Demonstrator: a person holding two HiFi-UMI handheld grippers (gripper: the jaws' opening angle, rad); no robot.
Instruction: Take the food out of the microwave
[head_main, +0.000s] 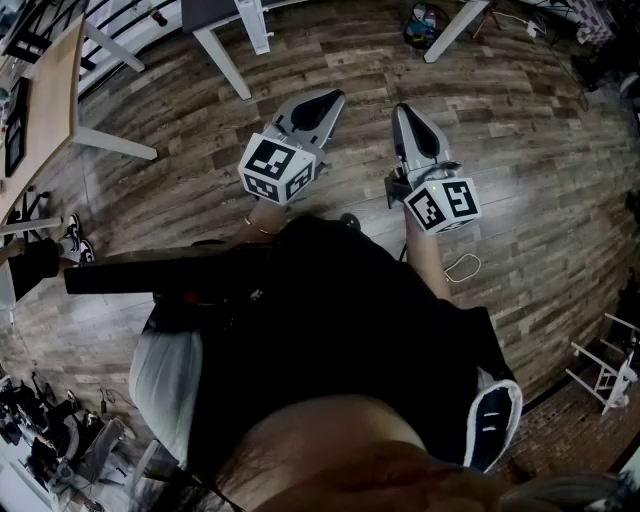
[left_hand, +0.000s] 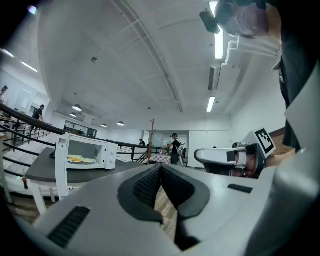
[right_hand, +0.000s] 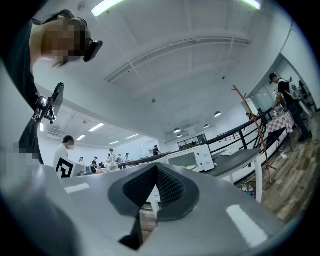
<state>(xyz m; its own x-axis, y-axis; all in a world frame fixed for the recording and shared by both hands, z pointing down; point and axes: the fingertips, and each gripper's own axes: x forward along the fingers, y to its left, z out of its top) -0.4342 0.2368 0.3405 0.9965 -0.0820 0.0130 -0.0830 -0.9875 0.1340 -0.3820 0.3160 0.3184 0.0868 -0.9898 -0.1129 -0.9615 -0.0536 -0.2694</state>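
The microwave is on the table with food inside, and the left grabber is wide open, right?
Not quite. The left gripper is shut, not wide open: the left gripper view shows its jaws together with nothing between them. The microwave does sit on the table with food inside.

Head view: dim and high in contrast; the wooden floor (head_main: 540, 150) shows a soft sheen at right, and the dark clothing (head_main: 330, 320) loses nearly all detail. Gripper views: bright, evenly lit by ceiling strip lights (left_hand: 218, 45) that glare white; corners black, nearest surfaces soft. Strong fisheye bending throughout.
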